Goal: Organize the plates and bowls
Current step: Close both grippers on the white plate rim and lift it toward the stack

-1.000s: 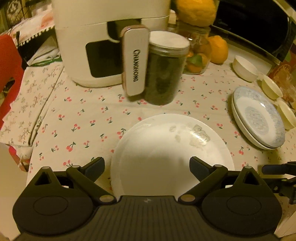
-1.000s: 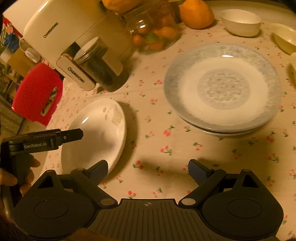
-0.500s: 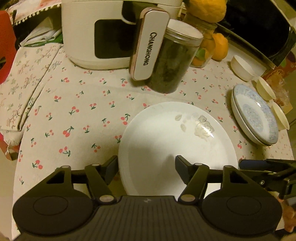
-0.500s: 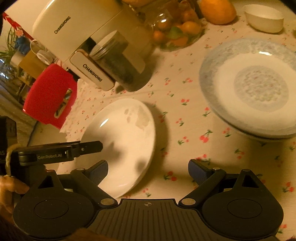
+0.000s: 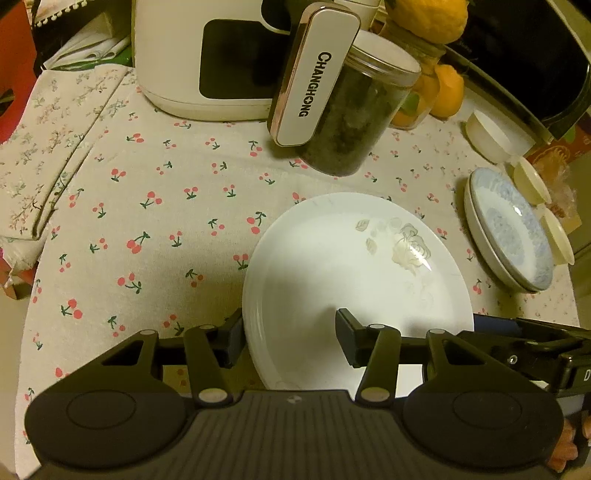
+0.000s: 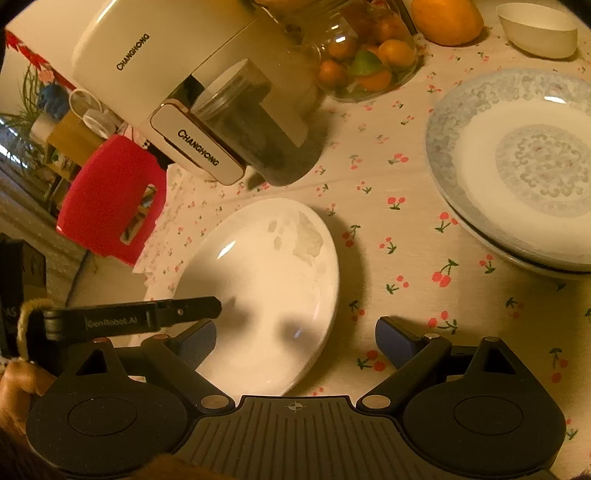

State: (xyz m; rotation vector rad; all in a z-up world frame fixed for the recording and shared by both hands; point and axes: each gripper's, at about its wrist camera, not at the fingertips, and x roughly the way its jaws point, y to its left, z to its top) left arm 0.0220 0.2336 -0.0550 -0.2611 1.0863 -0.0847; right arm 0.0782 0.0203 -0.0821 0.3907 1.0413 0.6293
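Note:
A white plate with a faint flower print [image 5: 351, 280] lies on the cherry-print tablecloth, also in the right wrist view [image 6: 266, 295]. My left gripper [image 5: 290, 341] straddles its near left rim, one finger outside and one over the plate, jaws partly closed and not clamped. My right gripper [image 6: 295, 338] is open over the plate's right edge. A stack of blue-patterned plates [image 5: 506, 236] sits to the right [image 6: 524, 166]. Small white and cream bowls [image 5: 487, 134] stand behind it.
A white Changhong appliance [image 5: 221, 59] and a dark-filled jar [image 5: 354, 114] stand behind the plate. A glass jar of fruit [image 6: 362, 62] and an orange [image 6: 447, 20] are at the back. A red chair [image 6: 110, 199] is left of the table.
My left gripper has moved forward over the white plate's rim and its jaws have narrowed. My right gripper has shifted left, closer to the white plate.

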